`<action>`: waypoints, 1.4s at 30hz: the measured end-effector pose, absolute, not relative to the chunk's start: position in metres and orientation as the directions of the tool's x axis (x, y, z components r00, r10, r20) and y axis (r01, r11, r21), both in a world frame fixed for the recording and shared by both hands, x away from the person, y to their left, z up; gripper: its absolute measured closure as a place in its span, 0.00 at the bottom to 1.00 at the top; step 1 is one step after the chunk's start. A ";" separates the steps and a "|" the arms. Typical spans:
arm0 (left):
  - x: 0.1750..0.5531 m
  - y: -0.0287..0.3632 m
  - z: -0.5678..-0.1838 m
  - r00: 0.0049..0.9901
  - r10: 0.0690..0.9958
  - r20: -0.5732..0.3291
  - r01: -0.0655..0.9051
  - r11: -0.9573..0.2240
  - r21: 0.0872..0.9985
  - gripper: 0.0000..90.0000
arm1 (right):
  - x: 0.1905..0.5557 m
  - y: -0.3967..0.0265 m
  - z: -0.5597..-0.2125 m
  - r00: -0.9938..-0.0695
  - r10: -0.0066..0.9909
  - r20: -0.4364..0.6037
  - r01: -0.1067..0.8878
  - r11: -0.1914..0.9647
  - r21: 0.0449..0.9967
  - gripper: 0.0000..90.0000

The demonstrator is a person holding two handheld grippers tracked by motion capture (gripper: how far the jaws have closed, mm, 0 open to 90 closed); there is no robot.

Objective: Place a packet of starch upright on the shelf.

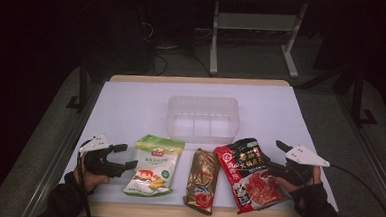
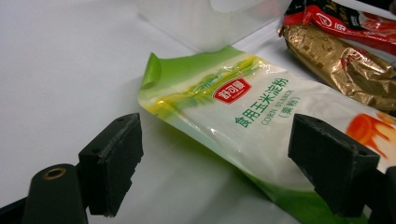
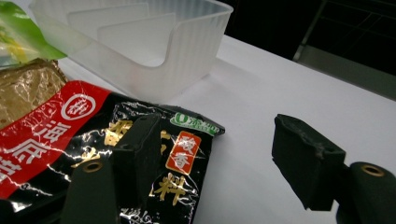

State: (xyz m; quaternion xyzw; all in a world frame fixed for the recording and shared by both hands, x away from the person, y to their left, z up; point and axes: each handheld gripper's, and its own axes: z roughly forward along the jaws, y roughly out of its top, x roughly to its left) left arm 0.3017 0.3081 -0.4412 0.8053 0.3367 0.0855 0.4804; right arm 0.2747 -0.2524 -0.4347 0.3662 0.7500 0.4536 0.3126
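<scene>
Three food packets lie in a row along the near edge of the table. A green and white corn starch bag (image 1: 154,165) (image 2: 247,116) is at the left. My left gripper (image 1: 127,155) (image 2: 219,168) is open just left of it, with the bag's edge lying between and ahead of its jaws, untouched. A gold packet (image 1: 202,180) (image 2: 345,65) lies in the middle. A red and black packet (image 1: 248,171) (image 3: 93,135) is at the right. My right gripper (image 1: 274,155) (image 3: 224,158) is open at that packet's right edge, one jaw over the packet and one over bare table.
A clear plastic container (image 1: 203,119) (image 3: 177,60) with inner dividers stands behind the packets at the table's middle. The white table (image 1: 131,105) has free room around the container. Dark floor, table legs and cables lie beyond the far edge.
</scene>
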 end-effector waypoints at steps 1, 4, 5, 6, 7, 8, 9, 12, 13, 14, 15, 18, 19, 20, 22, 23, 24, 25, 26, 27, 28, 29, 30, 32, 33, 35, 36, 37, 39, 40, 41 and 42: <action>0.307 0.305 -0.443 0.759 0.621 -0.195 0.473 -0.321 0.821 0.18 | 0.275 -0.252 -0.435 -0.535 0.834 -0.136 0.271 0.322 0.907 0.36; 0.318 0.299 -0.448 0.756 0.614 -0.227 0.501 -0.320 0.804 0.19 | 0.278 -0.253 -0.437 -0.530 0.839 -0.121 0.289 0.314 0.904 0.37; 0.322 0.297 -0.450 0.755 0.611 -0.239 0.513 -0.322 0.796 0.19 | 0.278 -0.253 -0.437 -0.530 0.839 -0.121 0.289 0.314 0.904 0.37; 0.327 0.294 -0.452 0.755 0.608 -0.246 0.523 -0.332 0.785 0.18 | 0.278 -0.253 -0.437 -0.532 0.839 -0.117 0.294 0.313 0.903 0.37; 0.331 0.291 -0.453 0.761 0.593 -0.262 0.532 -0.340 0.776 0.13 | 0.279 -0.253 -0.438 -0.536 0.837 -0.116 0.298 0.316 0.901 0.37; 0.334 0.287 -0.454 0.765 0.588 -0.263 0.536 -0.355 0.766 0.18 | 0.279 -0.253 -0.439 -0.536 0.836 -0.116 0.302 0.319 0.898 0.37; 0.337 0.284 -0.454 0.764 0.587 -0.268 0.541 -0.356 0.762 0.16 | 0.279 -0.252 -0.439 -0.538 0.834 -0.118 0.304 0.323 0.896 0.37; 0.344 0.274 -0.455 0.766 0.582 -0.272 0.550 -0.376 0.745 0.13 | 0.279 -0.252 -0.440 -0.548 0.829 -0.109 0.308 0.321 0.896 0.37; 0.346 0.270 -0.455 0.770 0.576 -0.276 0.552 -0.383 0.741 0.11 | 0.278 -0.252 -0.440 -0.549 0.829 -0.107 0.310 0.321 0.895 0.37; 0.347 0.267 -0.455 0.770 0.578 -0.270 0.552 -0.390 0.737 0.11 | 0.278 -0.252 -0.440 -0.553 0.827 -0.102 0.312 0.319 0.895 0.37; 0.349 0.263 -0.454 0.768 0.583 -0.267 0.555 -0.396 0.732 0.11 | 0.278 -0.253 -0.440 -0.555 0.826 -0.099 0.313 0.317 0.895 0.37; 0.351 0.255 -0.453 0.758 0.601 -0.252 0.559 -0.401 0.725 0.13 | 0.279 -0.254 -0.441 -0.559 0.825 -0.083 0.322 0.308 0.895 0.38; 0.352 0.252 -0.452 0.752 0.613 -0.242 0.562 -0.404 0.722 0.23 | 0.281 -0.252 -0.443 -0.582 0.811 -0.066 0.336 0.313 0.888 0.40; 0.352 0.251 -0.452 0.751 0.614 -0.243 0.563 -0.403 0.721 0.23 | 0.281 -0.252 -0.443 -0.582 0.811 -0.066 0.336 0.313 0.888 0.40; 0.351 0.250 -0.452 0.745 0.625 -0.234 0.563 -0.400 0.723 0.31 | 0.281 -0.248 -0.442 -0.607 0.791 -0.076 0.331 0.339 0.881 0.40; 0.351 0.252 -0.451 0.738 0.634 -0.231 0.567 -0.398 0.721 0.31 | 0.281 -0.248 -0.442 -0.607 0.791 -0.076 0.331 0.339 0.881 0.40; 0.351 0.253 -0.451 0.731 0.639 -0.239 0.575 -0.389 0.720 0.39 | 0.280 -0.246 -0.442 -0.612 0.788 -0.075 0.329 0.340 0.881 0.40; 0.350 0.254 -0.452 0.733 0.632 -0.250 0.576 -0.384 0.721 0.48 | 0.281 -0.246 -0.442 -0.616 0.784 -0.076 0.327 0.343 0.881 0.40; 0.351 0.254 -0.453 0.729 0.638 -0.250 0.575 -0.372 0.728 0.56 | 0.281 -0.245 -0.442 -0.618 0.783 -0.075 0.330 0.345 0.879 0.40; 0.353 0.254 -0.454 0.722 0.644 -0.252 0.579 -0.363 0.730 0.62 | 0.281 -0.244 -0.443 -0.617 0.782 -0.088 0.330 0.358 0.873 0.39; 0.353 0.253 -0.454 0.721 0.646 -0.249 0.579 -0.365 0.729 0.67 | 0.282 -0.243 -0.443 -0.616 0.781 -0.103 0.328 0.373 0.868 0.39; 0.353 0.250 -0.453 0.726 0.647 -0.232 0.570 -0.379 0.728 0.76 | 0.283 -0.241 -0.443 -0.616 0.781 -0.102 0.330 0.374 0.867 0.39; 0.352 0.248 -0.453 0.729 0.647 -0.225 0.567 -0.385 0.728 0.76 | 0.283 -0.241 -0.443 -0.616 0.781 -0.102 0.330 0.374 0.867 0.39; 0.349 0.246 -0.453 0.740 0.638 -0.211 0.552 -0.398 0.733 0.84 | 0.282 -0.241 -0.443 -0.619 0.778 -0.108 0.328 0.380 0.865 0.39; 0.348 0.246 -0.451 0.740 0.643 -0.198 0.549 -0.406 0.731 0.89 | 0.282 -0.241 -0.443 -0.619 0.778 -0.109 0.328 0.382 0.864 0.39; 0.346 0.247 -0.449 0.743 0.641 -0.195 0.541 -0.402 0.739 0.98 | 0.283 -0.243 -0.443 -0.608 0.785 -0.117 0.327 0.381 0.865 0.40; 0.345 0.248 -0.447 0.743 0.641 -0.194 0.537 -0.396 0.745 0.98 | 0.283 -0.243 -0.443 -0.608 0.785 -0.117 0.327 0.381 0.865 0.40; 0.344 0.249 -0.445 0.747 0.636 -0.191 0.526 -0.392 0.754 0.99 | 0.283 -0.243 -0.443 -0.603 0.790 -0.116 0.330 0.379 0.864 0.40; 0.340 0.253 -0.442 0.745 0.637 -0.195 0.520 -0.373 0.768 1.00 | 0.283 -0.245 -0.443 -0.598 0.792 -0.123 0.329 0.382 0.864 0.40; 0.337 0.255 -0.440 0.747 0.637 -0.192 0.512 -0.368 0.776 1.00 | 0.283 -0.246 -0.442 -0.595 0.794 -0.124 0.329 0.381 0.864 0.40; 0.335 0.257 -0.438 0.750 0.635 -0.186 0.505 -0.367 0.781 1.00 | 0.282 -0.247 -0.442 -0.592 0.796 -0.126 0.325 0.379 0.867 0.40; 0.332 0.259 -0.436 0.753 0.631 -0.186 0.499 -0.364 0.787 1.00 | 0.282 -0.247 -0.441 -0.589 0.798 -0.124 0.324 0.374 0.869 0.40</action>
